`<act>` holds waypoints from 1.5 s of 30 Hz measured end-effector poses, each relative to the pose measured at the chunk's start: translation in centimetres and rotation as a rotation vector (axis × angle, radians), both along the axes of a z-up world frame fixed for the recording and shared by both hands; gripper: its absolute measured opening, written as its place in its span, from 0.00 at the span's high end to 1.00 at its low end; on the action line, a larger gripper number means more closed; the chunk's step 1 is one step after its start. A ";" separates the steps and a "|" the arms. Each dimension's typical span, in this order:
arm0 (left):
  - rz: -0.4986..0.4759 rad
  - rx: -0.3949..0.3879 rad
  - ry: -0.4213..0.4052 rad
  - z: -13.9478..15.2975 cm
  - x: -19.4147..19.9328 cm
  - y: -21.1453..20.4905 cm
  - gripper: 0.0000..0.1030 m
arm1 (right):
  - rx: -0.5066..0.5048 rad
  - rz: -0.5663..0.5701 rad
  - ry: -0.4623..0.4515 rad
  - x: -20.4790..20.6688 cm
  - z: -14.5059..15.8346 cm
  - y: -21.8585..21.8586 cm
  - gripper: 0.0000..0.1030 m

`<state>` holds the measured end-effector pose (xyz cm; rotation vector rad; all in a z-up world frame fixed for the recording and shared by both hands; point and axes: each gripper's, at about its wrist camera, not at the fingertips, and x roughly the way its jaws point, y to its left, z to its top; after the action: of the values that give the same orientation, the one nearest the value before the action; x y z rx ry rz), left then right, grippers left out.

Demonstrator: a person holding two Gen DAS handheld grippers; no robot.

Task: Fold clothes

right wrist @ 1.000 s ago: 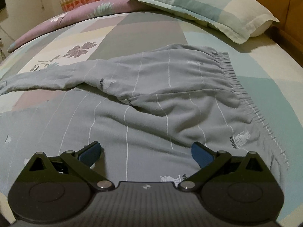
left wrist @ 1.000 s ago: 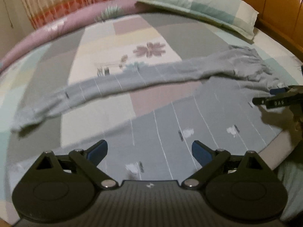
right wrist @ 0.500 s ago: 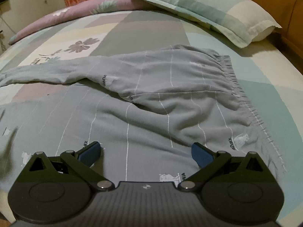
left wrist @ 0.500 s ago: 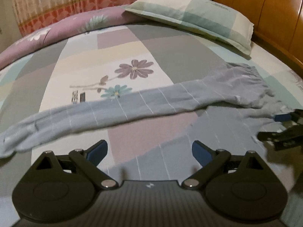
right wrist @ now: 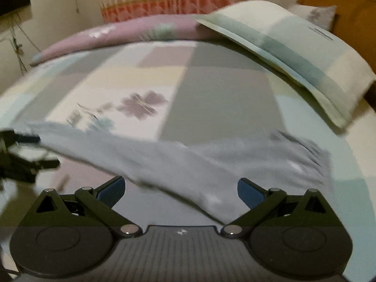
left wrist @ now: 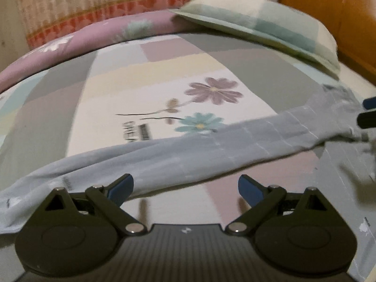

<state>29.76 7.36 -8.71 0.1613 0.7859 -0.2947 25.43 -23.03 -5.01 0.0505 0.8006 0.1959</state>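
Grey trousers with thin white lines lie spread on the bed. In the left wrist view one long leg (left wrist: 178,152) runs from lower left to upper right, just beyond my left gripper (left wrist: 185,189), which is open and empty. In the right wrist view the same leg and the gathered waistband (right wrist: 312,155) lie ahead of my right gripper (right wrist: 181,190), open and empty, low over the cloth. The left gripper (right wrist: 25,150) shows at the left edge there; the right gripper's tips (left wrist: 367,112) show at the right edge of the left wrist view.
The bed sheet (left wrist: 150,80) is patchwork with flower prints. A checked pillow (right wrist: 293,51) lies at the head, against a wooden headboard (left wrist: 329,14). A pink quilt roll (right wrist: 112,37) and a curtain (left wrist: 94,4) lie beyond the far side.
Both grippers have moved forward and lower over the bed; the trousers now sit closer to the fingers. Both views are blurred by motion. Both grippers stay open.
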 end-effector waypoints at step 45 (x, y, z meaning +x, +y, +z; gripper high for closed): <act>0.248 -0.102 -0.038 0.4 -3.5 17.5 0.07 | 0.214 1.117 0.427 25.6 -5.0 34.4 0.19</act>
<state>26.27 24.88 -8.26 -0.0266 0.7424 -0.0961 51.04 11.37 -10.00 -0.1677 1.1638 1.3628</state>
